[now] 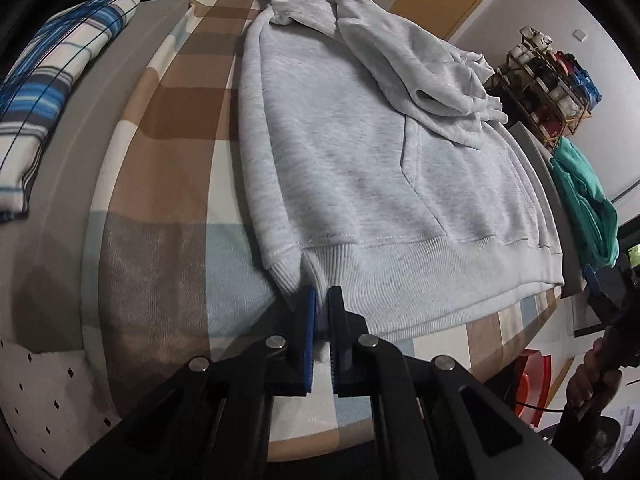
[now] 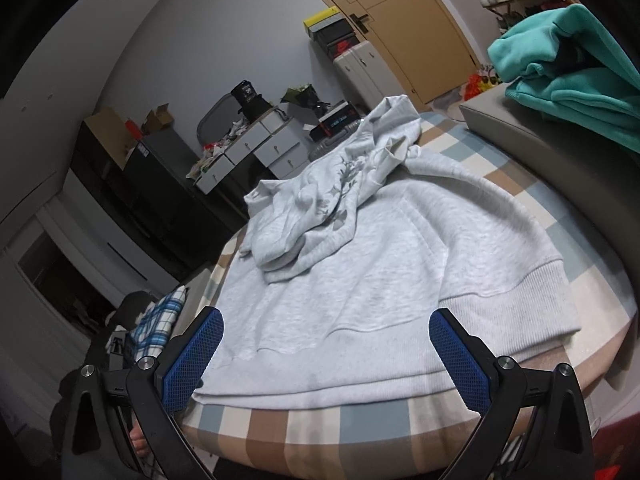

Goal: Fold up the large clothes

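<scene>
Left gripper is being clamped on the hoodie's near hem corner, while the spread-jawed right gripper is being held before the hem's other end.

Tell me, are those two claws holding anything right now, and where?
The left gripper pinches the grey hoodie at its ribbed bottom hem corner. The right gripper is open, holding nothing.

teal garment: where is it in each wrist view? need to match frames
Left wrist: teal garment at the right edge, mid-height, beyond the grey hoodie.
Right wrist: teal garment in the top right corner, piled on the grey ledge.
Shared landmark: the hoodie's ribbed hem, lying on the checked blanket.
</scene>
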The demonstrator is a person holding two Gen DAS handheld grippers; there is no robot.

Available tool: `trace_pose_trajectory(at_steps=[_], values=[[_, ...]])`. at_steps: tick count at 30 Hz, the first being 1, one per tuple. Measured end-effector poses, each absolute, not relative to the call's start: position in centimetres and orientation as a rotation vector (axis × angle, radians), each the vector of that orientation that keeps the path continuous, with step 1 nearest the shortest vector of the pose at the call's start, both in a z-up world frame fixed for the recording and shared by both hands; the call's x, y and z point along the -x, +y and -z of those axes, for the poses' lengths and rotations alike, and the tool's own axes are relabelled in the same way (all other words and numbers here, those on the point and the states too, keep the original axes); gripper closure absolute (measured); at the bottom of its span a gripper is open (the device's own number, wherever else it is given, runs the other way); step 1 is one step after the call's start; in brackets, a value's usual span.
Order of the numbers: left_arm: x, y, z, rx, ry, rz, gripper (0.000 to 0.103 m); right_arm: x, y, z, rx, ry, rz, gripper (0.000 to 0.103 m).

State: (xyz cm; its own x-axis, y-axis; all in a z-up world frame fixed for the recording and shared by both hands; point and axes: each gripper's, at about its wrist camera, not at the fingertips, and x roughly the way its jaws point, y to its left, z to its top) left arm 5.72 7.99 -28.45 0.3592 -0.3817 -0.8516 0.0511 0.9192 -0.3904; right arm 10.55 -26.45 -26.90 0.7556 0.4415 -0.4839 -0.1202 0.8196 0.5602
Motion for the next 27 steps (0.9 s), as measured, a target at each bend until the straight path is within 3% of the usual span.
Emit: trace_pose_trajectory(at_steps=[14,16,17,18,19,20,27], values=[[-3.5,9.3,27.5,0.417,1.154,0.223,0.101,-10.3,-25.7,28.3,-0.55,0.662,-0.328,0.0],[-3.7,9.7,27.1,0.496,1.149,0.235,0.093,-10.2,-25.6,28.3,-0.549,0.655,-0.334,0.0],[-3.8,9.8,26.9,0.515,1.132,0.234,0.076,-10.1,-25.6,28.3,-0.545,0.653,-0.334,0.0],[-4.1,9.6,26.8,0.505,1.129,0.221,0.038,-10.1,-25.6,28.2,-0.54,0.653,-0.335,0.0],[-4.5,9.4,26.9,0.484,1.133,0.204,0.021,-10.1,-25.7,28.1,-0.537,0.653,-0.339,0.0],[-4.9,9.2,27.0,0.472,1.121,0.187,0.016,-10.1,-25.8,27.9,-0.536,0.652,-0.338,0.0],[-7.3,7.4,28.7,0.491,1.196,0.272,0.016,-10.2,-30.5,26.2,-0.454,0.66,-0.165,0.0]])
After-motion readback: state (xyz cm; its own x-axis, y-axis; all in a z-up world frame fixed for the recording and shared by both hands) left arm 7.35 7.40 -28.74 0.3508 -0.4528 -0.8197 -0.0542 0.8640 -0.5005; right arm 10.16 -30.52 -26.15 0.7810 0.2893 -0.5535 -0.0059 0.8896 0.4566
